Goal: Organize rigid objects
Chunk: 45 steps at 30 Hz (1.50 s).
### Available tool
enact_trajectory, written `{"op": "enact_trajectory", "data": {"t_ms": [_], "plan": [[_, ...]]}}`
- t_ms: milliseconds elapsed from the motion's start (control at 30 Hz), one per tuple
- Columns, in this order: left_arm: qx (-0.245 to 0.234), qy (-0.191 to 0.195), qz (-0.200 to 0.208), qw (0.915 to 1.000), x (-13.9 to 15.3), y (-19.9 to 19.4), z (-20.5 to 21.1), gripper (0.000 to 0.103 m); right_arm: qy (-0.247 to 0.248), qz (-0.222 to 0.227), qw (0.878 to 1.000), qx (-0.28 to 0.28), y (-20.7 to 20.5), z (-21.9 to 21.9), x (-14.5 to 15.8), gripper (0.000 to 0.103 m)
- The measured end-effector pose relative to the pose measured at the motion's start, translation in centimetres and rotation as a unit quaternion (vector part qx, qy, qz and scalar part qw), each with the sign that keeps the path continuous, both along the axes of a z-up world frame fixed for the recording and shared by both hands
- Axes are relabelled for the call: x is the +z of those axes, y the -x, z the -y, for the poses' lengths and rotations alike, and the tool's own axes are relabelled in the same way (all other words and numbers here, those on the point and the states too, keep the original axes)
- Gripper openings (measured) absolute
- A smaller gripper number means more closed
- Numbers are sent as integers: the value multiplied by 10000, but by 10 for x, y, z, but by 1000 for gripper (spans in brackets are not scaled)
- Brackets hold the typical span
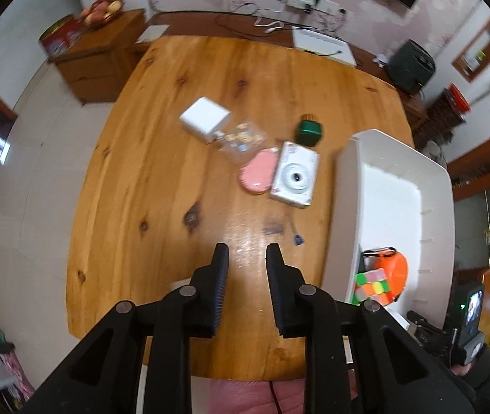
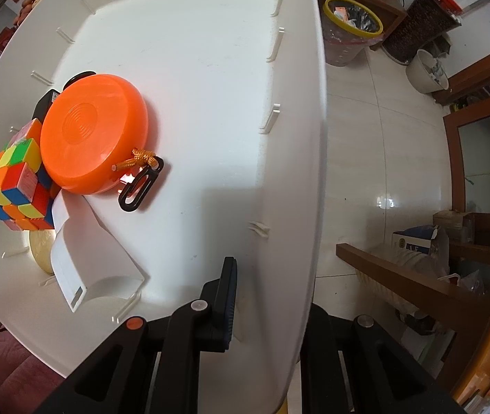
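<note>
My left gripper (image 1: 246, 253) hangs over the near part of the wooden table (image 1: 162, 158), its jaws a little apart with nothing between them — only bare wood shows in the gap. Toward the middle of the table lie the things not yet sorted: a white box (image 1: 204, 119), a clear packet of small pieces (image 1: 241, 138) just beside it, a pink oval case (image 1: 258, 171) touching a white instant camera (image 1: 294, 176), and a green bottle (image 1: 308, 131) behind the camera. A small blue item (image 1: 297, 239) lies alone nearer to me. The white bin (image 1: 343, 207) stands at the table's right edge. My right gripper (image 2: 269, 276) pinches the bin's wall — one finger (image 2: 227, 289) inside, the other hidden behind the rim. In the bin's near left corner sit a puzzle cube (image 2: 15, 179), an orange disc (image 2: 95, 132) with a black clip (image 2: 140, 189) leaning against it, a white card box (image 2: 89, 258) and a gold coin (image 2: 42, 250) partly under that box.
</note>
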<state>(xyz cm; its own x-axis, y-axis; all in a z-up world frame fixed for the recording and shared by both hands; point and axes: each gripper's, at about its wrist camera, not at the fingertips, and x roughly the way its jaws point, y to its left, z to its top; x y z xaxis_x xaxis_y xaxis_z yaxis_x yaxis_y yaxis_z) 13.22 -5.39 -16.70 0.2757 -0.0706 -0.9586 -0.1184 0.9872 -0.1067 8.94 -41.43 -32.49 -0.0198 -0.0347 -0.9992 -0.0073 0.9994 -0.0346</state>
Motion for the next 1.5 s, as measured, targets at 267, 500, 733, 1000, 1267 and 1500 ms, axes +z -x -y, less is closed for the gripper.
{"op": "enact_trajectory", "data": {"t_ms": [267, 500, 733, 1000, 1267, 1500], "plan": [[814, 319, -382, 9954, -32, 11, -48, 67, 13, -48, 10000, -71, -1, 2, -2, 17], [1115, 846, -814, 9868, -63, 15, -64, 77, 23, -103, 9998, -139, -4, 3, -5, 17], [1157, 1205, -1276, 9777, -94, 12, -64, 79, 60, -165, 9997, -155, -6, 2, -8, 17], [1309, 1466, -1716, 9653, -121, 11, -67, 80, 153, -258, 9995, -118, -11, -3, -10, 18], [1364, 1374, -1842, 9636, -132, 9, -71, 80, 208, -346, 9992, -82, -16, -7, -11, 19], [1280, 1296, -2072, 9612, -143, 9, -66, 79, 226, -357, 9991, -70, -18, -10, -11, 19]]}}
